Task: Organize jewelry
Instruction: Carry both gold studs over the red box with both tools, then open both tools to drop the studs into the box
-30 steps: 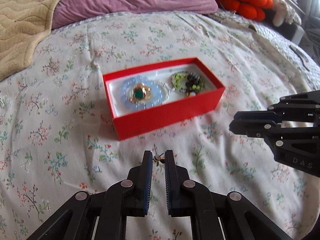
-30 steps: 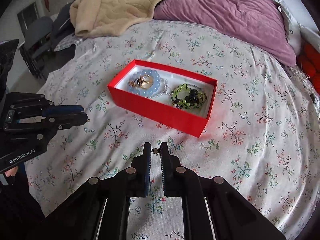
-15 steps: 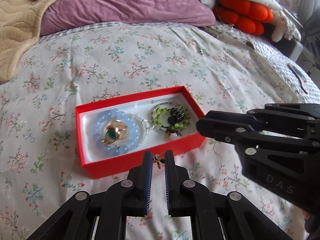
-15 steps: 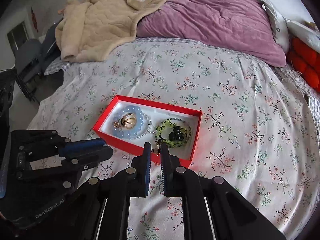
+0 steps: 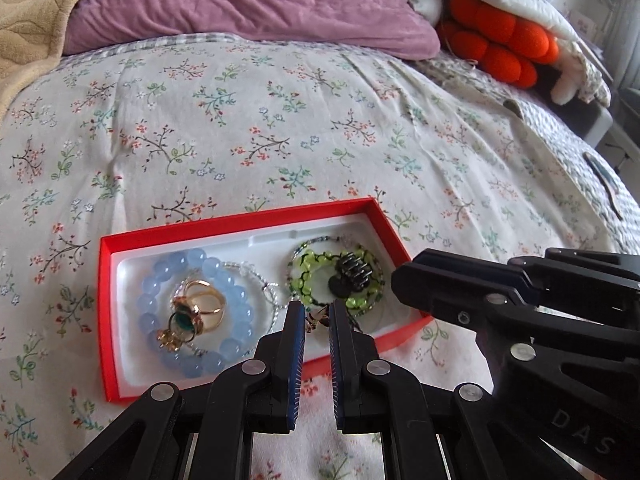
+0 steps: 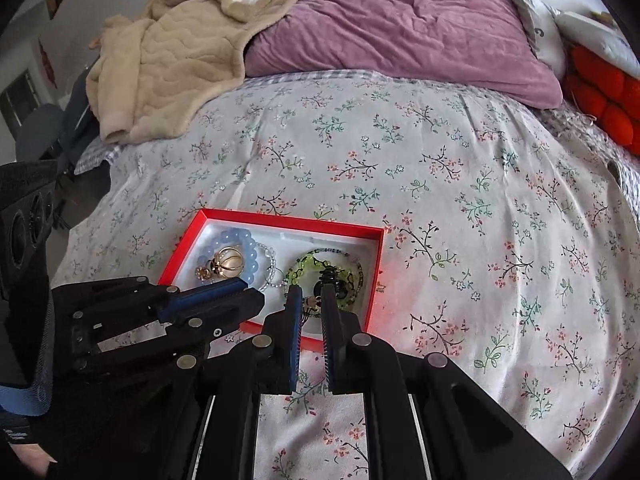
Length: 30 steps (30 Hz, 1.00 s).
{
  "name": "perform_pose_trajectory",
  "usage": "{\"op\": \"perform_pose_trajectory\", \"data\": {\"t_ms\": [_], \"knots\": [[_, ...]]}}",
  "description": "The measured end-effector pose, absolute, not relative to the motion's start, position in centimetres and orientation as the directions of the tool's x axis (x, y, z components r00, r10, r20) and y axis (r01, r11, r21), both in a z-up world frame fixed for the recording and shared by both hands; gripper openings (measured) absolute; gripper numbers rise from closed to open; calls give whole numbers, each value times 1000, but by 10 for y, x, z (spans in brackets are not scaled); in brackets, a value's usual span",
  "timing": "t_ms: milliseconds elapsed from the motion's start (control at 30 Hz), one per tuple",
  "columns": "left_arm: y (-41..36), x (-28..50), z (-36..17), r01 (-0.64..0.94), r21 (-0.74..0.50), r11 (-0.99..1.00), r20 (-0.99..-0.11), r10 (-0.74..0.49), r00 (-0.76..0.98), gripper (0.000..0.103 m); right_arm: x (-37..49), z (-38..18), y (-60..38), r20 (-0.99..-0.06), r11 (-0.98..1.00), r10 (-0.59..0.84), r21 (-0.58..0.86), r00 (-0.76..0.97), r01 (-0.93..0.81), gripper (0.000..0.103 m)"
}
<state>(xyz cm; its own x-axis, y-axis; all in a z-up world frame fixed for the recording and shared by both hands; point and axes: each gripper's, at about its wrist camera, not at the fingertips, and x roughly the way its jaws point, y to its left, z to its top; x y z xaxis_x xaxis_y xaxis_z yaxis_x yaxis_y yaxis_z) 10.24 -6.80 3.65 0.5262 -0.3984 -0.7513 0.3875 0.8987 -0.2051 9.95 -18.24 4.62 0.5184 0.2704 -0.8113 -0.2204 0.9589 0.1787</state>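
Observation:
A red box (image 5: 244, 224) with a white liner lies on the floral bedspread. It holds a blue bead bracelet (image 5: 160, 276), a gold ring with a green stone (image 5: 192, 312), a thin clear bead chain and a green bead bracelet (image 5: 304, 280) with a dark clip. My left gripper (image 5: 316, 316) is shut on a small gold earring (image 5: 314, 317) over the box's near edge. My right gripper (image 6: 310, 300) is shut on another small earring (image 6: 312, 302) above the green bracelet (image 6: 300, 268). The box also shows in the right wrist view (image 6: 280, 220).
A purple pillow (image 5: 240, 0) and a beige blanket (image 6: 168, 60) lie at the head of the bed. An orange plush (image 5: 500, 40) sits at the right. The other gripper's body (image 5: 540, 320) crowds the box's right end.
Both grippers have moved forward to the box, each still holding its earring. They now hover over the box's near edge, close together.

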Motion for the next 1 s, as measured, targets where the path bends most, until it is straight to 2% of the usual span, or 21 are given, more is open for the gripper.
{"op": "perform_pose_trajectory", "data": {"t_ms": [400, 533, 767, 1000], "knots": [[-80, 108, 27, 390, -184, 902, -762, -382, 523, 10, 103, 44, -187, -810, 960, 271, 188, 520, -209, 10], [-77, 98, 33, 405, -157, 901, -762, -371, 531, 31, 105, 45, -183, -807, 958, 277, 190, 521, -216, 10], [-66, 80, 37, 438, -79, 896, -773, -332, 541, 41, 113, 45, -176, -802, 956, 287, 199, 525, -217, 10], [-49, 71, 39, 448, -42, 893, -781, -309, 543, 45, 128, 35, -166, -804, 949, 315, 246, 505, -199, 10]]}}
